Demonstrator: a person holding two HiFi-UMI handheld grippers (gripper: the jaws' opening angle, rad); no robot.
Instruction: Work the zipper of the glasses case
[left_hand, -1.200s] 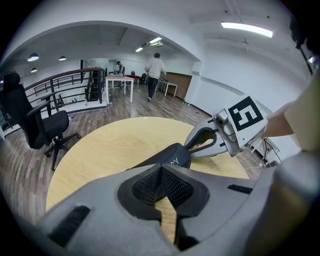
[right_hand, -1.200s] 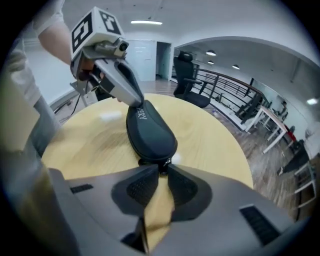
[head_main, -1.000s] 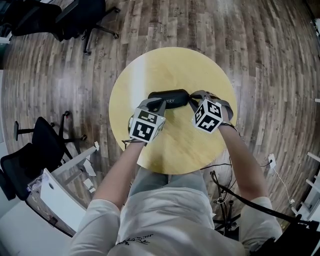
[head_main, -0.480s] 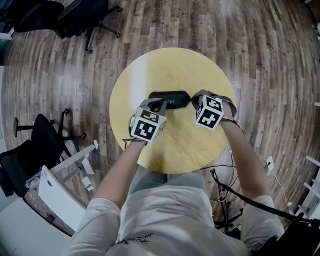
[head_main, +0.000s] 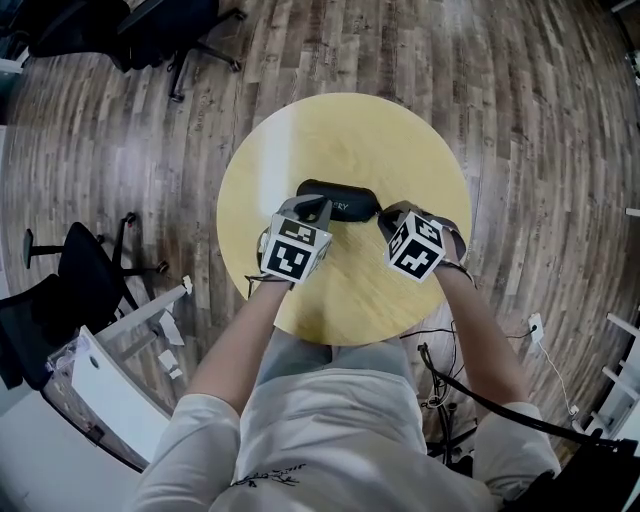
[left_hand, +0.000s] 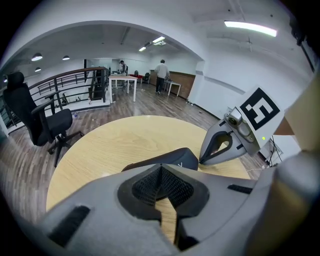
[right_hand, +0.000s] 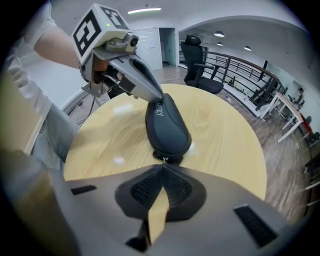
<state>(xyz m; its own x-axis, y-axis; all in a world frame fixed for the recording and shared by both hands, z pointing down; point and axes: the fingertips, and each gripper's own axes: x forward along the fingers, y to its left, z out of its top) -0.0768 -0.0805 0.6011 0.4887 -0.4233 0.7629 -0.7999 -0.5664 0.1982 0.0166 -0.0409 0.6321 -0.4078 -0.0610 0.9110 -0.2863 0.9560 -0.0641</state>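
In the head view, the black case (head_main: 345, 195) is lying near the middle of the round table (head_main: 300, 130), with its long axis running from the person's left to right. The left gripper (head_main: 321, 206) is reaching the case at its left end, and the right gripper (head_main: 384, 216) is meeting it at its right end.

In the left gripper view, the jaws are standing together at the tips. The case is lying just behind them, so I cannot tell if they are pinching its edge or only pressing on it.

In the right gripper view, the case is stretching straight away from the jaws, and its near end is touching the tips. The small metal pull (right_hand: 163, 159) is sitting exactly there. The jaws are closed, and they seem to be pinching this pull.

In my judgement the right gripper is the nearer one to the pull, so it is doing the zipper work, while the left one is steadying the far end.
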